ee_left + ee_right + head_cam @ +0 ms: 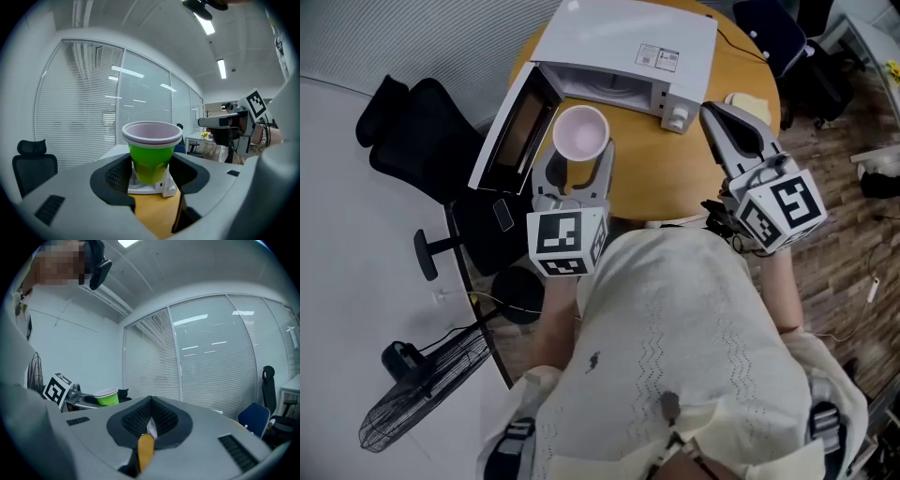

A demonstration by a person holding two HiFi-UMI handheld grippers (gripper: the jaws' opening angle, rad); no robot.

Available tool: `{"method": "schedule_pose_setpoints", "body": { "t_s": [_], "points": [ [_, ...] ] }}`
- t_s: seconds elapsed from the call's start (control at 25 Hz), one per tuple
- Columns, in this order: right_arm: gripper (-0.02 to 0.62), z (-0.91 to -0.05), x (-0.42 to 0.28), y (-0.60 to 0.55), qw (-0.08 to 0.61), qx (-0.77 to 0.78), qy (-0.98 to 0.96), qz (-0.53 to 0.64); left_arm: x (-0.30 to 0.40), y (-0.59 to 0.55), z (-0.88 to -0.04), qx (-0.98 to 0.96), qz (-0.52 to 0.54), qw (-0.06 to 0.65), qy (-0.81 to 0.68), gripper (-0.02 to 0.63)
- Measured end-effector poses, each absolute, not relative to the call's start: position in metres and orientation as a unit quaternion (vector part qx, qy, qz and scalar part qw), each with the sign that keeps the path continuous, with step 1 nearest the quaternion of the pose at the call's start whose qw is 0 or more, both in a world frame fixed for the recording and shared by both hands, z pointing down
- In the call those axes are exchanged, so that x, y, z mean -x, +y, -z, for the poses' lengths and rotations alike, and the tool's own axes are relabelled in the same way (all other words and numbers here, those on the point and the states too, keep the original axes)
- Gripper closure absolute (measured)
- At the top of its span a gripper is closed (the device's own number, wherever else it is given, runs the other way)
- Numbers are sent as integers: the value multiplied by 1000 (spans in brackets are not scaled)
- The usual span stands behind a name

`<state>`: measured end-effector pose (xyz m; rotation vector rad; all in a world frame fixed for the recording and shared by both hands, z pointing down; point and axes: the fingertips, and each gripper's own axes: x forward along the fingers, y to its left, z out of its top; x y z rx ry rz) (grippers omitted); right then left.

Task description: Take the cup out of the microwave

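Closest to the camera is the person's torso in a pale shirt, both forearms stretched forward over the edge of the round wooden table (666, 183). The left hand holds the left gripper (574, 167) straight ahead with its nose tipped slightly down, the marker cube sitting just in front of the chest. Its jaws stand wide and pinch the cup (581, 133) from both sides. In the left gripper view the dark pads hug the green wall of the cup (151, 154) below its white rim, and the cup stands upright with its pale inside open to the ceiling. The right hand is out to the side, well apart from the left, and carries the right gripper (718, 118) roughly level, angled in toward the oven's right front corner. In the right gripper view its jaws (149, 416) are pressed together at the tips with nothing between them, only a sliver of tabletop showing through lower down. Off to the left in that view the cup (108, 397) sits in the other gripper. The cup is outside the microwave (628, 47), held just in front of its opening, beside the door (514, 131), which is swung wide to the left. Farther left, past the table, stands a black office chair (412, 131).
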<state>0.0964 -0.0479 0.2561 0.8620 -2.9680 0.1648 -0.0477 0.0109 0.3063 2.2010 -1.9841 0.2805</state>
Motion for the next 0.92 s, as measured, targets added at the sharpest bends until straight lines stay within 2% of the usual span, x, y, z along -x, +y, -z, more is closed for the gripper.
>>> {"method": "schedule_pose_setpoints", "body": {
  "t_s": [0.92],
  "points": [
    [588,-261,-92,-46,28,-276,-959,-48,53,13,-312,-734,-90,83,-668,336]
  ]
}}
